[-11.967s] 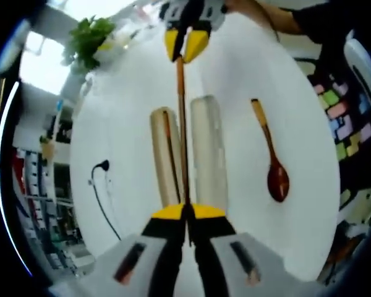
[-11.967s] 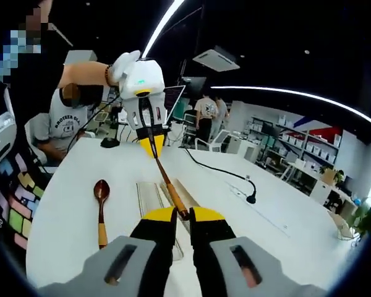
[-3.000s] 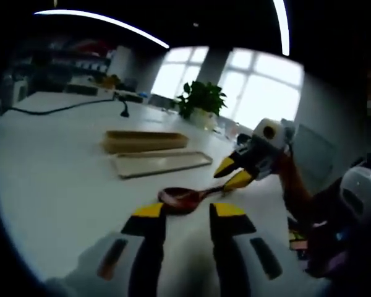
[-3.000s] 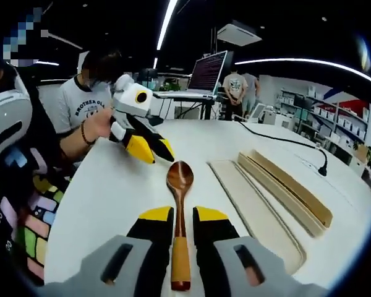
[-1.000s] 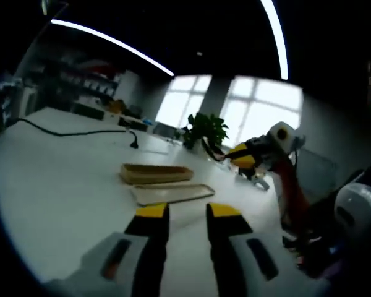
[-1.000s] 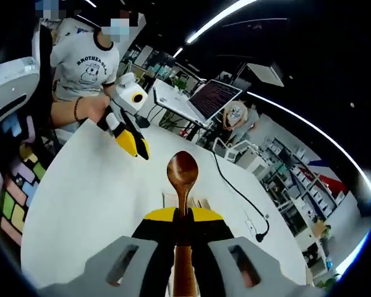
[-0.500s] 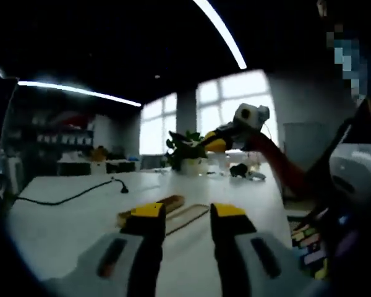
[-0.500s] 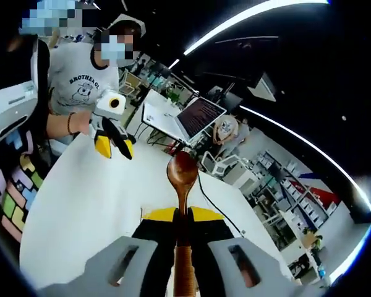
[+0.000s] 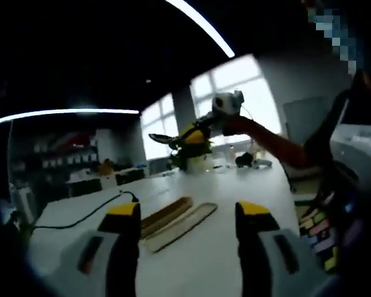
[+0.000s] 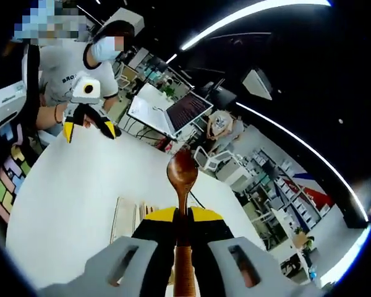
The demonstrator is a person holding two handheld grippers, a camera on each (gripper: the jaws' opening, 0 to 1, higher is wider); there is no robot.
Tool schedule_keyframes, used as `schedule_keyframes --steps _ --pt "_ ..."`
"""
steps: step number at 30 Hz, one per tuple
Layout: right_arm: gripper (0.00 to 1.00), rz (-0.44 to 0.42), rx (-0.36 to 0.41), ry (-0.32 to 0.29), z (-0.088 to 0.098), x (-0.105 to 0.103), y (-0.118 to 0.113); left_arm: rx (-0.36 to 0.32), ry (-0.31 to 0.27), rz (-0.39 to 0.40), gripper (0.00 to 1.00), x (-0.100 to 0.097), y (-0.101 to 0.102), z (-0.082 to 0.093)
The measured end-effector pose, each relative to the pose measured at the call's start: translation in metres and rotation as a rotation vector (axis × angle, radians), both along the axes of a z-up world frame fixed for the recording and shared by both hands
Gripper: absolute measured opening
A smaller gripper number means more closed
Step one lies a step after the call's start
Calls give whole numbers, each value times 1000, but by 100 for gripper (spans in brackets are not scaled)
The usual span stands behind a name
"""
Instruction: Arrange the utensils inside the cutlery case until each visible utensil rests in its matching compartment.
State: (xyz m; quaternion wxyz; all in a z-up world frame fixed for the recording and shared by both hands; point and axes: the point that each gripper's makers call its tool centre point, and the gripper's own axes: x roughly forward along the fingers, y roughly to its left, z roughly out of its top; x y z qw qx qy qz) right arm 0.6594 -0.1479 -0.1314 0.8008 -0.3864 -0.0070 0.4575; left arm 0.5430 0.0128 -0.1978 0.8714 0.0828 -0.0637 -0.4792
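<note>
My right gripper (image 10: 181, 215) is shut on the handle of a brown wooden spoon (image 10: 182, 168), which points up and away from me in the air. Below it on the white table (image 10: 62, 198) lies the pale cutlery case (image 10: 125, 220). In the left gripper view the case (image 9: 168, 211) and its flat lid (image 9: 187, 223) lie side by side beyond my left gripper (image 9: 188, 210), whose jaws stand wide open with nothing between them. Above the case the right gripper (image 9: 195, 133) holds the spoon (image 9: 161, 138) level. The left gripper (image 10: 85, 124) hangs open over the table's far end.
A black cable (image 9: 86, 215) runs across the table left of the case. A green plant (image 9: 188, 151) stands at the far edge by the windows. A person in a grey shirt (image 10: 55, 74) sits behind the table, near an open laptop (image 10: 170, 111). Coloured tiles (image 10: 6, 173) lie at the left.
My left jaws have spread wider and the left gripper has drawn back from the spoon. The right gripper has kept the spoon raised, and the case has come into view beneath it.
</note>
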Motion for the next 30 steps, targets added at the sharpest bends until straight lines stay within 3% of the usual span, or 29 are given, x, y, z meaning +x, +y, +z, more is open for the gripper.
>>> schedule_keyframes --steps 7,11,16,23,30 --pt "5 47 -76 98 -59 40 9 39 -10 -18 81 -2 -6 -6" --pt "5 84 -157 154 -106 58 22 51 -3 -15 86 0 -6 -10" --pt "5 141 -174 197 -144 69 34 14 8 2 95 5 -2 -9" --pt "5 197 -146 225 -166 66 41 27 16 15 99 7 -2 -14" --pt "5 186 -128 249 -177 73 35 34 23 13 99 7 -6 -19"
